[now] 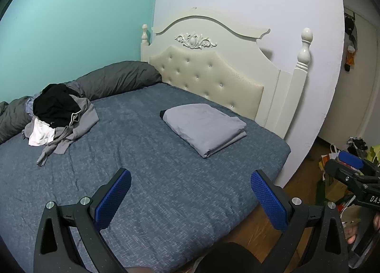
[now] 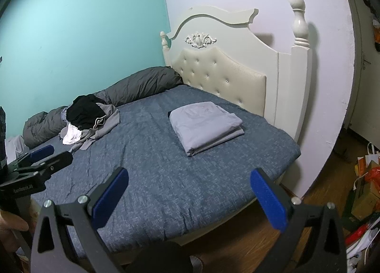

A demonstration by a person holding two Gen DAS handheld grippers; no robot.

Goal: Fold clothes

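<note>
Both the left gripper (image 1: 191, 198) and right gripper (image 2: 188, 195) hover spread wide, empty. Grabbing the tangled black, grey and white clothes heap (image 1: 58, 116) at ten o'clock risks lifting several garments; the folded lavender-grey cloth (image 1: 205, 128) lies at one o'clock.

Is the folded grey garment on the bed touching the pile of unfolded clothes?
Apart. The left wrist view shows the folded grey garment and the pile of unfolded clothes separated by a wide stretch of bare blue bedspread.

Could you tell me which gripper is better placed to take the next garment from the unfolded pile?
Left, probably: the unfolded pile lies on the bed's far left, and the left gripper, open and empty, is held on that side.
</note>
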